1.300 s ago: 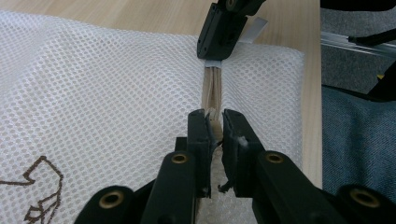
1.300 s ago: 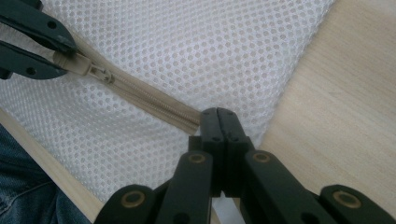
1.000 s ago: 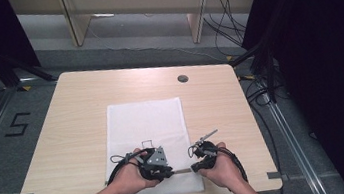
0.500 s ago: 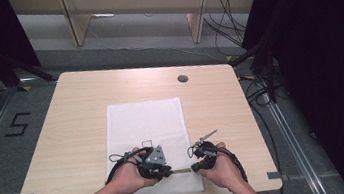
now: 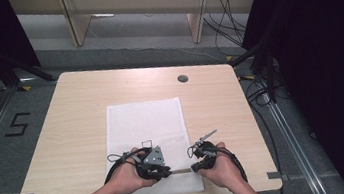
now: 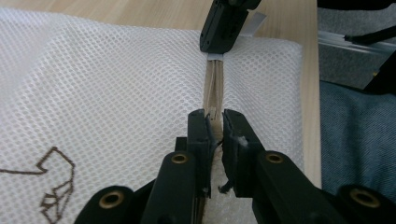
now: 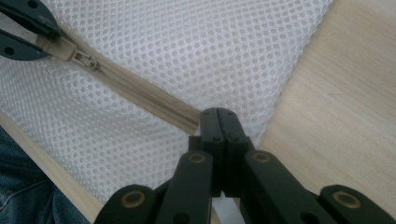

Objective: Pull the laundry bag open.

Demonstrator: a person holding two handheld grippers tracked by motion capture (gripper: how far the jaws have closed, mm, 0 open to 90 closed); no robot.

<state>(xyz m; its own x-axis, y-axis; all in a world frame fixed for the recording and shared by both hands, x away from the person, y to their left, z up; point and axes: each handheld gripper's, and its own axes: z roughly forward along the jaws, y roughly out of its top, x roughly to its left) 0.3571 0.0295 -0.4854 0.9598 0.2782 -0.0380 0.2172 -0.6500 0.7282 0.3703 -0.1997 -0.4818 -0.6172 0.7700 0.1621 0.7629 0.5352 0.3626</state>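
A white mesh bag (image 5: 145, 123) lies flat on the wooden table (image 5: 72, 120), with a beige zipper (image 5: 182, 171) along its near edge. My left gripper (image 5: 168, 171) is shut on the zipper right beside the slider (image 7: 85, 59); in the left gripper view its jaws (image 6: 215, 122) pinch the beige tape. My right gripper (image 5: 194, 168) is shut on the zipper's end at the bag's right corner, its jaws (image 7: 218, 116) pressed together there. The zipper (image 7: 140, 95) runs taut between the two grippers. The right gripper (image 6: 224, 23) is seen farther off in the left gripper view.
A round cable hole (image 5: 182, 78) sits at the table's far right. The table's front edge is just behind the hands. A thin brown line drawing (image 6: 56, 182) marks the bag. Cables (image 5: 260, 90) hang beside the table's right side.
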